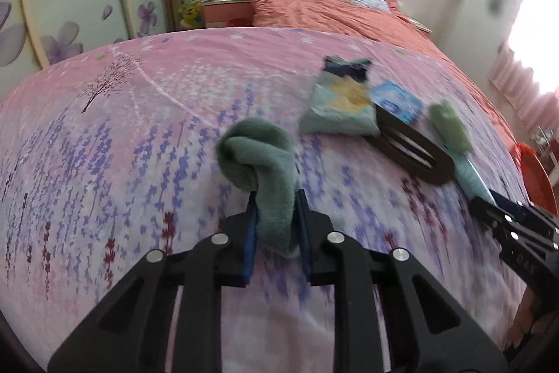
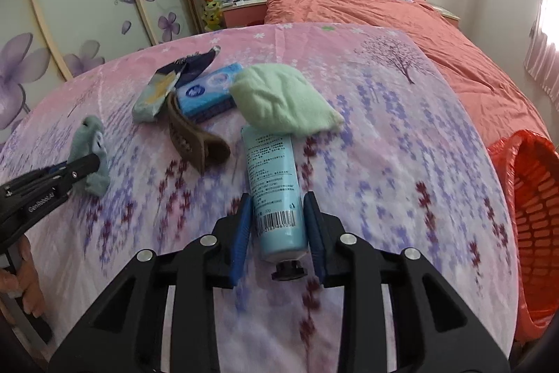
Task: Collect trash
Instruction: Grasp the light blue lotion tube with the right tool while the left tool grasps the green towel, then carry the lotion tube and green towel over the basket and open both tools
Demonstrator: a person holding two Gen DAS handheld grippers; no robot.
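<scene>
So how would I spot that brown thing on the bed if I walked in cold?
Start at the pink flowered bedspread and find the cluster of items in its middle. The brown slotted comb lies there between the torn snack packet and the pale blue tube, just in front of the blue tissue pack. It is the only dark brown, rigid item.

Crumpled snack bag [image 2: 164, 86] flat on sheet, blue tube [image 2: 276, 194] lying lengthwise nr orange bin [image 2: 534, 219].
</scene>
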